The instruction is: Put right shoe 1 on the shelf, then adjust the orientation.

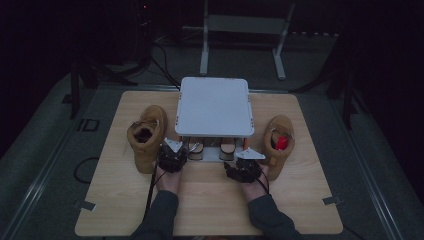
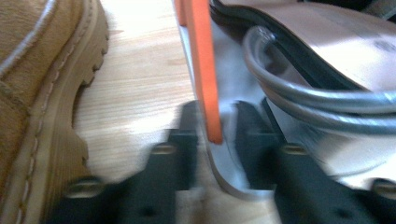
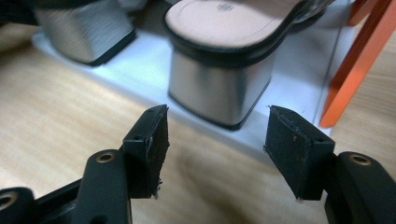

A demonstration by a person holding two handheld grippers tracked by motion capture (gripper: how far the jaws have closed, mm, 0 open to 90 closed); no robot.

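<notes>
Left fingers (image 2: 212,140) narrowly straddle rack post (image 2: 205,70), no visible clamp; right fingers (image 3: 224,149) wide, facing heel (image 3: 219,88). Sandals not yet removed.

white shelf top (image 1: 214,106) hides the sandals (image 1: 227,148) — only heels show.

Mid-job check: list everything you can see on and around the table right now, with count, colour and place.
Table: one, light wood, centre.
Rack: one, white shelves on orange posts, table middle.
Block-heel sandals: two, tan insoles with silver heels, on the rack's lower shelf.
Left boot: one, tan, left of rack.
Right boot: one, tan, something red inside, right of rack.
Stand: one, white, on the floor behind the table.
Left hand-held gripper: black, jaws either side of an orange post.
Right hand-held gripper: black, jaws open before a sandal heel.
</notes>
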